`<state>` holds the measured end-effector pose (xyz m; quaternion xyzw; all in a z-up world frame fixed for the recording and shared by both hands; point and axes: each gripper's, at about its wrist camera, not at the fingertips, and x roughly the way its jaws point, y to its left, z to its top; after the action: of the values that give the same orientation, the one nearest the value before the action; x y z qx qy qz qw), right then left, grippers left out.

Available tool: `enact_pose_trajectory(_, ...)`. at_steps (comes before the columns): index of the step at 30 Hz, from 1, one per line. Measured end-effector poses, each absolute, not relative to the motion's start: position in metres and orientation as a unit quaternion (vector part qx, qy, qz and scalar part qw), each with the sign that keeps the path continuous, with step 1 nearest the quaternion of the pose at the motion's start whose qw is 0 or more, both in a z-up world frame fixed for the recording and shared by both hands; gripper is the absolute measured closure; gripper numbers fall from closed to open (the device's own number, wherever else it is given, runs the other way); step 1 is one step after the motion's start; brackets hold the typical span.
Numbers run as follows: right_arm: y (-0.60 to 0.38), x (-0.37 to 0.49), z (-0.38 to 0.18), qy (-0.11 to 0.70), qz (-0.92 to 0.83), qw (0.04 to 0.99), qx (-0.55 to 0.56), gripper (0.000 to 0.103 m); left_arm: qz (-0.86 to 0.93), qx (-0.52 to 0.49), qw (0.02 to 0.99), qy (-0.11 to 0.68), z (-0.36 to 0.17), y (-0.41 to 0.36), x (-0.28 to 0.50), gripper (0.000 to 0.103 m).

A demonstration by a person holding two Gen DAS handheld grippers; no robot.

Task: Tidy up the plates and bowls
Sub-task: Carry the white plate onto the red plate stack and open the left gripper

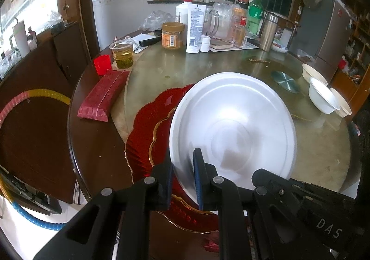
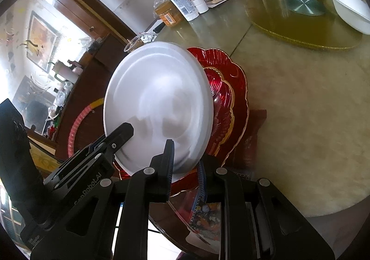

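A: Cluttered round table point(image 1: 161, 67) fills the left wrist view, with bottles and jars at the far side and 3 white bowls point(image 1: 322, 95) far right. What is the left gripper point(image 1: 183, 174) doing?

B: Its jaws are narrow, pinched on the near rim of the white plate point(image 1: 231, 125), which sits tilted over the red plate point(image 1: 148, 130) at the near edge.

A: And the right wrist view?

B: Same white plate point(image 2: 157, 102), with the red plate point(image 2: 233, 102) to its right. The right gripper point(image 2: 185, 162) also pinches the near rim, 1 finger above and 1 beneath.

A: How will it handle?

B: Probably light, stiff, smooth and slippery, perhaps breakable. Take it by the rim, level, and set it down gently.
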<state>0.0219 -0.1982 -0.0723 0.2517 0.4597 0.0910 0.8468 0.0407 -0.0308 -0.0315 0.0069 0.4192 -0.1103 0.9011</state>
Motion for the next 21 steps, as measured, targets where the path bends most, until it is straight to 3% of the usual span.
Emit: enact_pose_trajectory(21, -0.195, 0.023, -0.070, 0.445, 0.086, 0.865, 0.215, 0.084, -0.087, -0.026, 0.899, 0.428, -0.033, 0.002, 0.050, 0.084)
